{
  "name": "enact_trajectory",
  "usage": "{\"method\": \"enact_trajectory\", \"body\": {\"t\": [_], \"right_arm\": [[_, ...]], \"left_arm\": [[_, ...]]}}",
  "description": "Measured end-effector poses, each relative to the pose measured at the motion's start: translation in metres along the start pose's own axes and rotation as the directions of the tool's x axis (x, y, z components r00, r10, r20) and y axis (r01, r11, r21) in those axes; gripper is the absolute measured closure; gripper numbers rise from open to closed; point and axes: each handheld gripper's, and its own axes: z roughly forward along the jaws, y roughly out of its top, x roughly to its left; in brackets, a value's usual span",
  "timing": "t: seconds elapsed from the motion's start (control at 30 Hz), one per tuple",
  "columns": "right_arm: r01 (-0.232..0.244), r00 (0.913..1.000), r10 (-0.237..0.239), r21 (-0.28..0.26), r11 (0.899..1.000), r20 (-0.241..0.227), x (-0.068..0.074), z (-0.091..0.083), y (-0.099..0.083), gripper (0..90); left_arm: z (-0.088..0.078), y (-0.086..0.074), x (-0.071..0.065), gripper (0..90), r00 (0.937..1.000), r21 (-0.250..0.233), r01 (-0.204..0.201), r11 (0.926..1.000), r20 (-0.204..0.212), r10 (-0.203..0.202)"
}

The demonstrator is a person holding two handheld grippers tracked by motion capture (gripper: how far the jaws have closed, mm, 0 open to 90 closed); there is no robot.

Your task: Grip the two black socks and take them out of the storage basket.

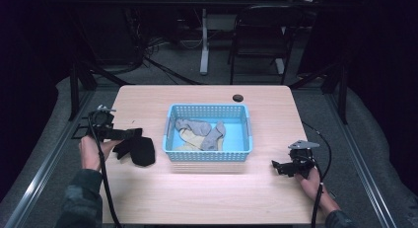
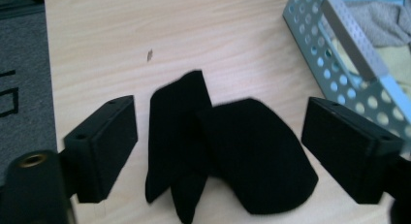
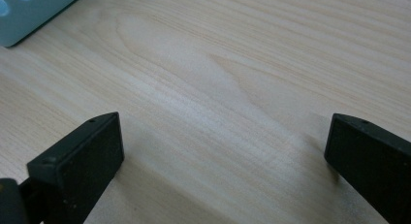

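A pair of black socks [image 1: 137, 150] lies crumpled on the wooden table [image 1: 207, 193], left of a blue perforated basket [image 1: 207, 156]. My left gripper [image 1: 134, 134] hovers low over them, its jaws wide apart. In the left gripper view the black socks [image 2: 228, 156] lie between the jaws of the left gripper [image 2: 220, 117], and neither pad touches them. The basket holds grey socks [image 1: 199, 127] and a pale yellow one [image 1: 190, 139]. My right gripper [image 1: 278, 167] rests near the table's right front, open. In the right gripper view the right gripper [image 3: 223, 132] has bare wood between its jaws.
A small dark round object [image 1: 238, 97] sits on the table behind the basket. The basket wall [image 2: 339, 73] is close on the right of the left gripper, and its corner [image 3: 34, 10] is far left of the right one. A black chair [image 1: 261, 35] stands beyond the table.
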Motion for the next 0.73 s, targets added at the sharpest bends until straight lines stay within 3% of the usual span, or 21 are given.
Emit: {"method": "enact_trajectory", "body": {"t": [0.1, 0.27, 0.4, 0.47, 0.53, 0.73], "right_arm": [[0.003, 1.0, -0.003, -0.004, 1.0, -0.001, 0.0, 0.0, 0.0, 0.0], [0.002, 1.0, -0.002, 0.0, 1.0, -0.001, 0.0, 0.0, 0.0, 0.0], [0.003, 1.0, -0.003, -0.004, 1.0, -0.002, 0.0, 0.0, 0.0, 0.0], [0.001, 1.0, -0.001, 0.001, 1.0, -0.001, 0.0, 0.0, 0.0, 0.0], [0.003, 1.0, -0.004, 0.002, 1.0, 0.001, 0.0, 0.0, 0.0, 0.0], [0.002, 1.0, -0.002, 0.0, 1.0, 0.005, 0.0, 0.0, 0.0, 0.0]], "left_arm": [[-0.003, -0.019, -0.003, 3.9, 0.9999, 0.003, 0.003, 1.0, -0.01, -0.003], [0.002, -0.053, -0.005, 0.0, 0.9996, 0.019, 0.022, 0.9996, -0.017, -0.022], [0.009, -0.078, -0.004, 0.0, 0.9974, 0.01, 0.063, 0.998, -0.035, -0.063], [0.012, -0.088, -0.002, 0.0, 0.9953, -0.005, 0.094, 0.9955, -0.02, -0.094], [0.016, -0.093, -0.001, 0.0, 0.9966, 0.028, 0.08, 0.9964, -0.023, -0.079], [0.021, -0.097, 0.004, 0.0, 0.9945, 0.037, 0.105, 0.9938, -0.009, -0.104]]}}
